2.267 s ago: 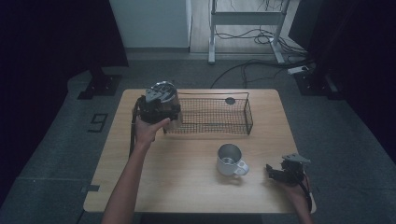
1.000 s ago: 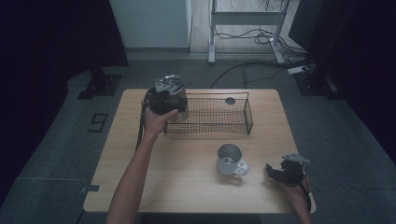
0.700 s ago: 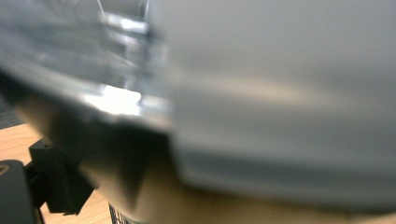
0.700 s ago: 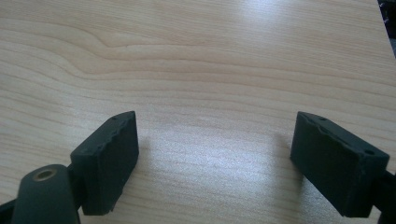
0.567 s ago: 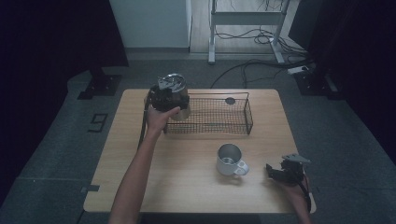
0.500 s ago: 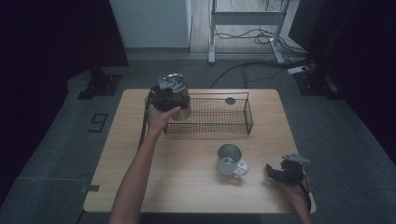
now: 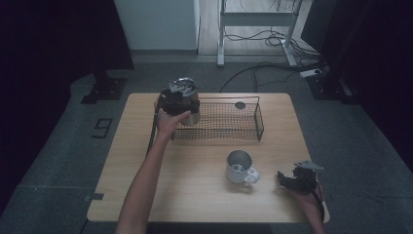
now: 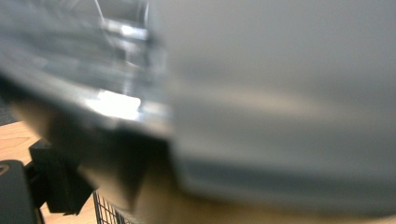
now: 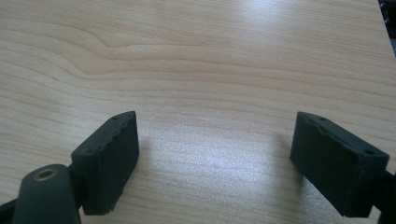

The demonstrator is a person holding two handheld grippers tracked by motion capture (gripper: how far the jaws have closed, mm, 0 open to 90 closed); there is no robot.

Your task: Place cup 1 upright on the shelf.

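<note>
Steel cup (image 7: 187, 100) blurs across the left gripper (image 7: 174, 100), hiding its jaws; right gripper (image 7: 294, 178) jaws spread.

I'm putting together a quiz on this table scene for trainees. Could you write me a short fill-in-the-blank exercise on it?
1. The left gripper holds a metal cup at the left end of the wire ____.
2. The metal mug on the table stands upright with its ____ toward the right gripper.
3. The jaws of the right gripper stand apart with only bare ____ between them.

Missing words: basket; handle; tabletop
</note>
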